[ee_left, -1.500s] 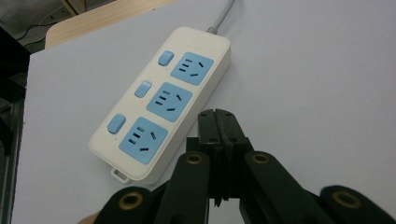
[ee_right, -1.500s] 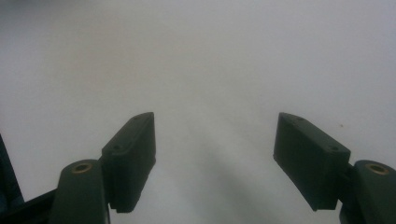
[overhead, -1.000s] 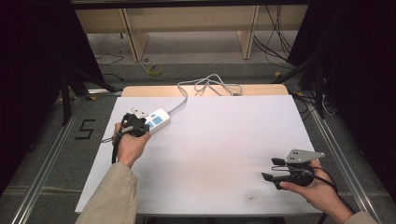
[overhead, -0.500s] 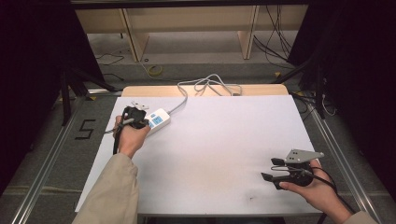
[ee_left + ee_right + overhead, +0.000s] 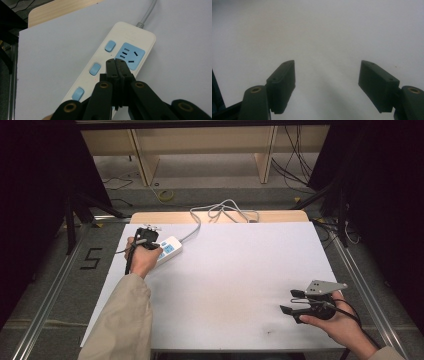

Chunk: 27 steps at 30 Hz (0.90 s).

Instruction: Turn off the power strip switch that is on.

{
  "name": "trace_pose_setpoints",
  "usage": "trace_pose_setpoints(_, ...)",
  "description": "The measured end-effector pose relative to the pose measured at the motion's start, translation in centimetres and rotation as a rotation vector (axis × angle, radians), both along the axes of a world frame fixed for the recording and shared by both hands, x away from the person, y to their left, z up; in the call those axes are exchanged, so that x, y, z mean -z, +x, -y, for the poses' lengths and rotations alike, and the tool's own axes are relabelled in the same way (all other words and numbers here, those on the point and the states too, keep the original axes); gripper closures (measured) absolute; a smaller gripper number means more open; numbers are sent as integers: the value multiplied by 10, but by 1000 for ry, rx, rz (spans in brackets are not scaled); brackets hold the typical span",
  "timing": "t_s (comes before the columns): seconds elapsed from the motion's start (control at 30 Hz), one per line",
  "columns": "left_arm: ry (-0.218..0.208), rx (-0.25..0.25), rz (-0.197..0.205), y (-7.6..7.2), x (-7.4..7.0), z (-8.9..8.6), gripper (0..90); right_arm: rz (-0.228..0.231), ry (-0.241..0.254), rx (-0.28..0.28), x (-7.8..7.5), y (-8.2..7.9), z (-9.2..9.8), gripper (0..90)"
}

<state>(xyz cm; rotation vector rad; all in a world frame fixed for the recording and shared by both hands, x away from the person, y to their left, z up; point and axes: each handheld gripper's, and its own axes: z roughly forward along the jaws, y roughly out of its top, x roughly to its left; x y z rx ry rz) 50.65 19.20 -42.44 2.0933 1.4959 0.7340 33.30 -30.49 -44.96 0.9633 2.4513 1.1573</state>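
Observation:
A white power strip (image 5: 168, 249) (image 5: 117, 60) with blue switches and a blue socket face lies at the table's left rear, its grey cable (image 5: 220, 211) running off the back edge. My left gripper (image 5: 146, 236) (image 5: 116, 65) hovers over the strip, jaws shut together with nothing between them, their tips over the strip's middle between a blue switch (image 5: 95, 69) and the socket face (image 5: 130, 57). My right gripper (image 5: 289, 301) (image 5: 327, 82) rests near the front right corner, jaws wide open over bare white tabletop.
The white table top (image 5: 240, 275) sits on a wooden board (image 5: 165, 217) showing at the back edge. Cables (image 5: 295, 165) and a shelf frame (image 5: 200, 140) lie on the floor behind. Metal rails (image 5: 50, 290) run along both sides.
My left hand and gripper have shifted slightly toward the rear over the power strip. The right gripper has stayed put.

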Motion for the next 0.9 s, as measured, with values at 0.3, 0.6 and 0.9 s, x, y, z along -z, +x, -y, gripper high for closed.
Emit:
trace_pose_setpoints(0.3, 12, -17, -14, 12, 7, -5, 900, -3, 2, -1, 1, 1, 0, 301)
trace_pose_setpoints(0.6, 33, -22, -5, 21, 4, -11, 900, -10, 1, -6, 1, 1, 0, 300)
trace_pose_setpoints(0.9, 38, -25, -7, 26, 8, -16, 900, -9, 1, -9, 1, 1, 0, 300)
